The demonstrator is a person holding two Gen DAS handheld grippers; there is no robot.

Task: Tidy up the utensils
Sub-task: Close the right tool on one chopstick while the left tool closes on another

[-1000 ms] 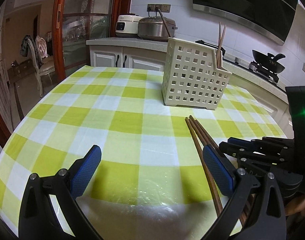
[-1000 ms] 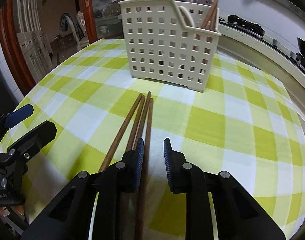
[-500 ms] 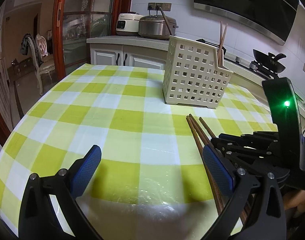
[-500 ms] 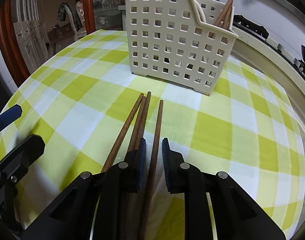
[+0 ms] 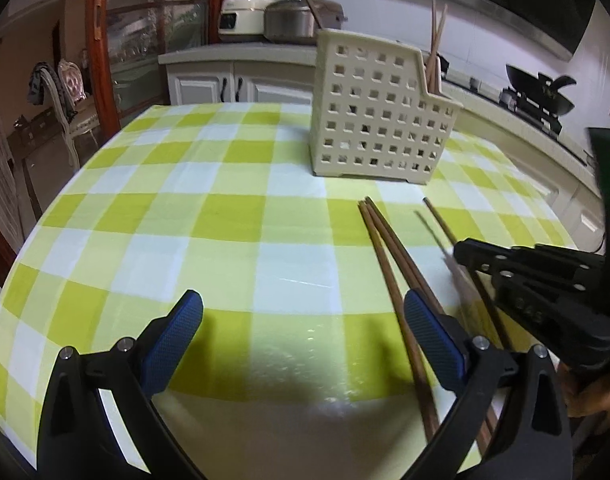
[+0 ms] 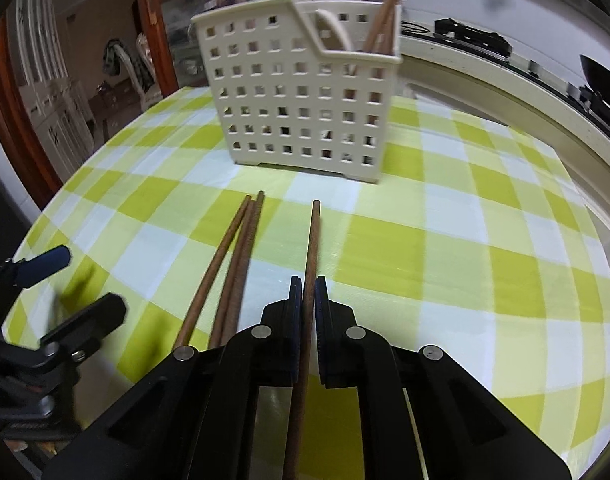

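Green-checked tablecloth [image 6: 445,248], cream basket [image 6: 297,108]

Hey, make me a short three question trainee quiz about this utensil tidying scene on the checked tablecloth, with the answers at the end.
1. True or false: the left hand-held gripper is open and empty.
2. What does the right hand-held gripper clamp? A spoon, B single chopstick, C basket rim.
3. What already stands in the white perforated basket?

Key: 1 true. 2 B. 3 Light wooden chopsticks, in its lower end section; three more dark chopsticks lie on the tablecloth.
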